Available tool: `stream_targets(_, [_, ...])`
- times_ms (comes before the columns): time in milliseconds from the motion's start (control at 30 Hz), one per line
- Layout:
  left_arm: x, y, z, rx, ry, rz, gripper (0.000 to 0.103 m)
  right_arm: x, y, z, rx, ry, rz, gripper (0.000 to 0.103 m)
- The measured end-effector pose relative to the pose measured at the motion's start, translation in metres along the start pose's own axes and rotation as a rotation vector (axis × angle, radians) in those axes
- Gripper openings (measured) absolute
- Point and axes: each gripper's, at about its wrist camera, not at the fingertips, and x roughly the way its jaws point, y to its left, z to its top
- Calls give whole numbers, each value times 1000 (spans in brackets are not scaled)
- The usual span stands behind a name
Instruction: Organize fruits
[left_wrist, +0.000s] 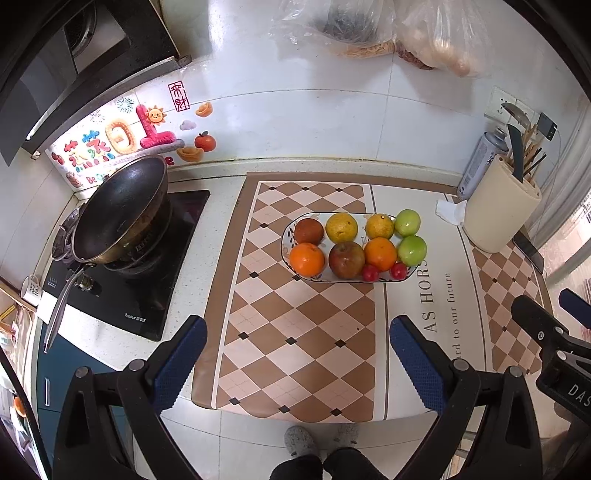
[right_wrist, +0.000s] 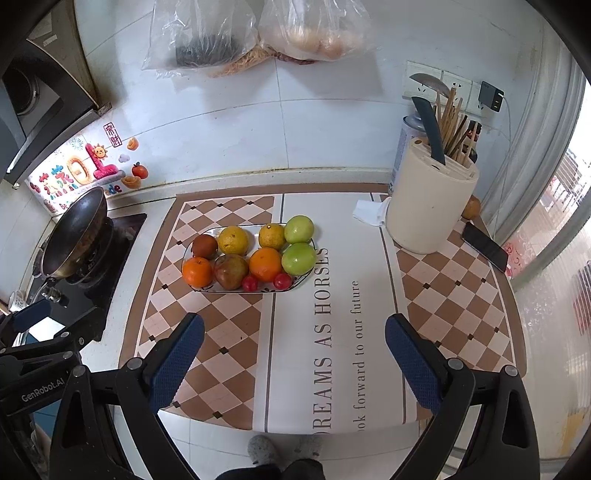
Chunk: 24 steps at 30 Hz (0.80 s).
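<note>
Both grippers are held back above the near edge of the counter: the left gripper (left_wrist: 297, 354) and the right gripper (right_wrist: 293, 354) are each seen with jaws spread wide, nothing between them. The fruit is all found on one oval plate (left_wrist: 286, 236), set on the checked mat (left_wrist: 295, 350) at the centre of both views, well apart from either set of fingers.

A count is taken: two oranges, one at the plate's lower left (left_wrist: 307, 259); two yellowish citrus along the back row (left_wrist: 341, 227); two green fruits at the right end (left_wrist: 412, 251); one reddish apple in the front middle (left_wrist: 346, 259); one brown fruit at the upper left (left_wrist: 308, 231); two small red fruits on the front rim (left_wrist: 370, 273).

Risk is judged highest at those small red ones: sitting right at the rim, they could be nudged off and sent rolling by any reach past them. The pieces are packed touching, so wide fingers could shove a neighbour. A hard pinch might bruise softer fruit.
</note>
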Motion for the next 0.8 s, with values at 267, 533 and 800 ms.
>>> stream_targets(267, [-2,-6,-3,2,4,-1,101,-3,0,-2,-2,0,8,100])
stream_targets(533, [-5,-4,-5,-3,0,-2,101,-5,1,-6,-11,7,9,100])
stream_targets(800, [-10,0,-8,-17,-8,3,101,-5,0,-6,-18,8,4,100])
